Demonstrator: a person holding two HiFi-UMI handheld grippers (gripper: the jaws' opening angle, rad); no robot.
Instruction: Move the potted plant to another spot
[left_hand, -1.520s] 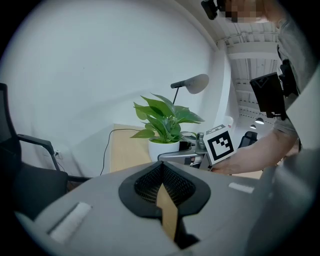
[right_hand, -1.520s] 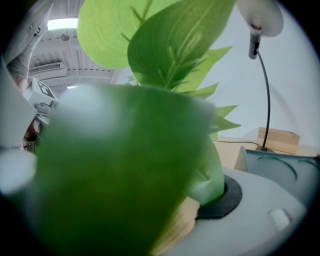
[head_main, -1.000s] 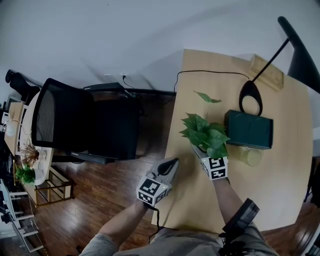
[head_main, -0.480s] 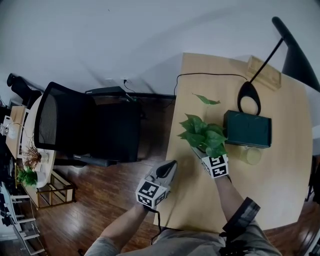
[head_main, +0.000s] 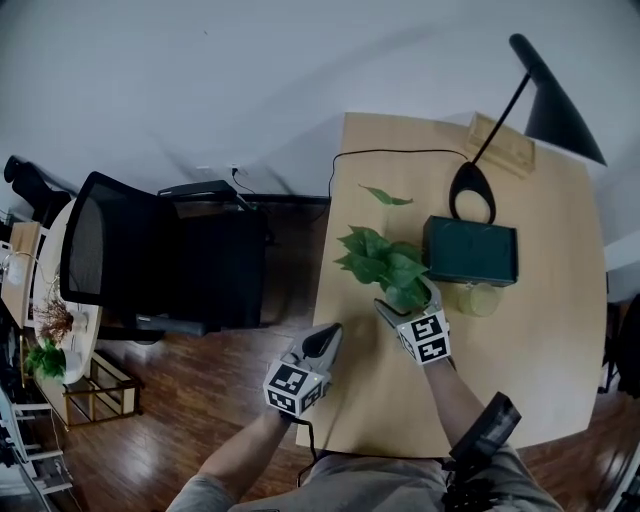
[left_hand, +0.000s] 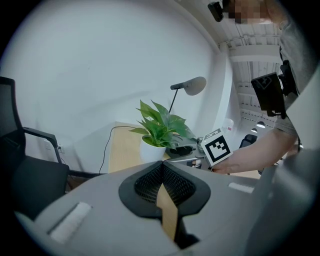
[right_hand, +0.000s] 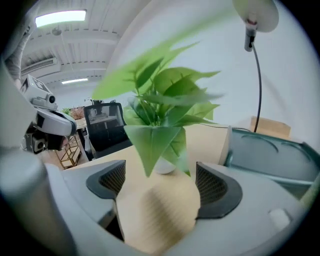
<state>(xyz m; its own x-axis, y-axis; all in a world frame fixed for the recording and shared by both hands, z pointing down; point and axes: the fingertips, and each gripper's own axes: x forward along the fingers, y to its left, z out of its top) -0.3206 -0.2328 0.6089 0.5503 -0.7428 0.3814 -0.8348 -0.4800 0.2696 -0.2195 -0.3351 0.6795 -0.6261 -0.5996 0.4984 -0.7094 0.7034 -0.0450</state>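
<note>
I hold my right gripper spread before the potted plant, my left gripper pressed together, empty.

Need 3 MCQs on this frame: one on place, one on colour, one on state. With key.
1. What stands right beside the potted plant on the table, head view?
A laptop
B dark green box
C kettle

2. Pot colour?
A white
B black
C red

3. Right gripper?
A shut on the pot
B open, pot untouched
C shut, empty

Key:
1 B, the box sits at the plant's right.
2 A, the left gripper view shows a white pot.
3 B, its jaws stand apart with the pot ahead of them.
</note>
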